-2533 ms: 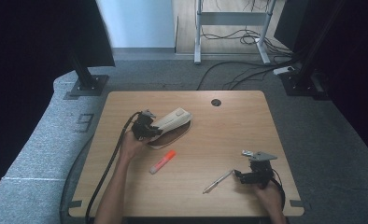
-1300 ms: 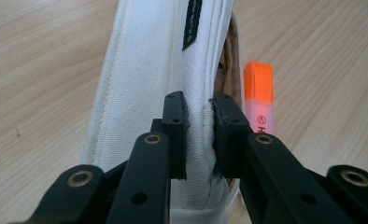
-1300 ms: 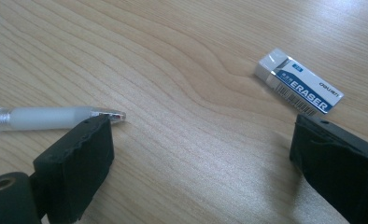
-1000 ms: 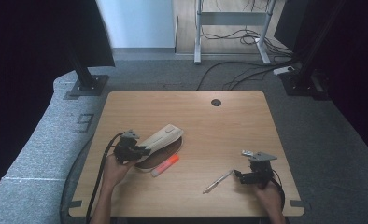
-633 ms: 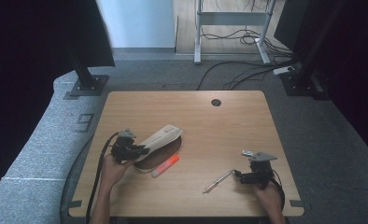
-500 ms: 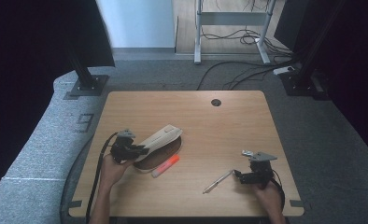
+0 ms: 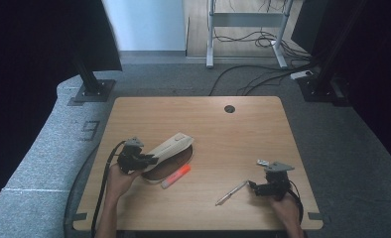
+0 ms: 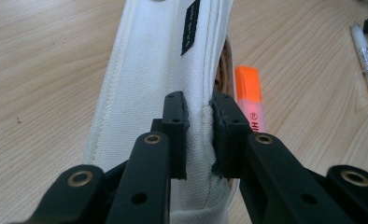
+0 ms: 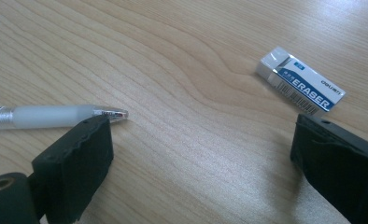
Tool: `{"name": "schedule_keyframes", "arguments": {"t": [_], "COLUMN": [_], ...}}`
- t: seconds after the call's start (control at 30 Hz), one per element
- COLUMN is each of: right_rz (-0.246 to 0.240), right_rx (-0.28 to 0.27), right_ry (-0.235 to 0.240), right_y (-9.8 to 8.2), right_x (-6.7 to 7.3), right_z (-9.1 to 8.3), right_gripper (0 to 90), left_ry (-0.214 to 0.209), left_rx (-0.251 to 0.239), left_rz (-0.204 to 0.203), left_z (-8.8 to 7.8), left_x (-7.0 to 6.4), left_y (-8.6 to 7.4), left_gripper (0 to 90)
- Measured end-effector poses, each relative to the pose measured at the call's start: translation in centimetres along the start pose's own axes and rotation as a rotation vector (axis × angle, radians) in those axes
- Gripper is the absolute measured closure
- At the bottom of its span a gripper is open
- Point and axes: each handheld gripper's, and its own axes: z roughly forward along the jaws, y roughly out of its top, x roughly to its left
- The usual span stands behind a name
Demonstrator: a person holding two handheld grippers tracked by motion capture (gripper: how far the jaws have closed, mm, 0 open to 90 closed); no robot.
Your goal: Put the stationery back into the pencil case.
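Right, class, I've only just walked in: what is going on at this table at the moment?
A person works at a wooden table with a gripper in each hand. The left gripper is clamped on the edge of a white fabric pencil case, with an orange highlighter lying beside it. The right gripper rests open on the table, holding nothing. A clear pen lies by one jaw and a boxed eraser lies just ahead of it.
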Motion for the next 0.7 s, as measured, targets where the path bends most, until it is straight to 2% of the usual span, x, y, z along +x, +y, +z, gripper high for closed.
{"name": "schedule_keyframes", "arguments": {"t": [0.27,0.37,0.43,0.57,0.7], "right_rz": [-0.009,0.002,0.002,-0.007,0.0], "right_rx": [0.018,0.033,0.033,0.035,0.021], "right_ry": [0.015,0.048,0.062,0.06,0.052], "right_y": [0.0,0.3,0.4,0.8,1.5], "right_x": [0.2,0.0,0.0,-0.4,-1.2], "right_z": [0.1,-0.1,-0.2,-0.8,-1.5], "right_gripper": [0.0,0.0,3.2,6.9,3.0], "left_ry": [-0.002,-0.002,-0.005,-0.01,-0.015], "left_rx": [0.0,-0.001,-0.001,-0.004,-0.006], "left_rz": [0.002,0.003,0.002,0.002,0.0], "left_z": [0.0,0.0,0.0,0.1,0.0], "left_x": [0.0,0.0,0.0,0.1,0.1], "left_y": [0.0,-0.1,-0.1,-0.2,-0.2], "left_gripper": [76.9,76.8,76.8,76.7,76.6]}}
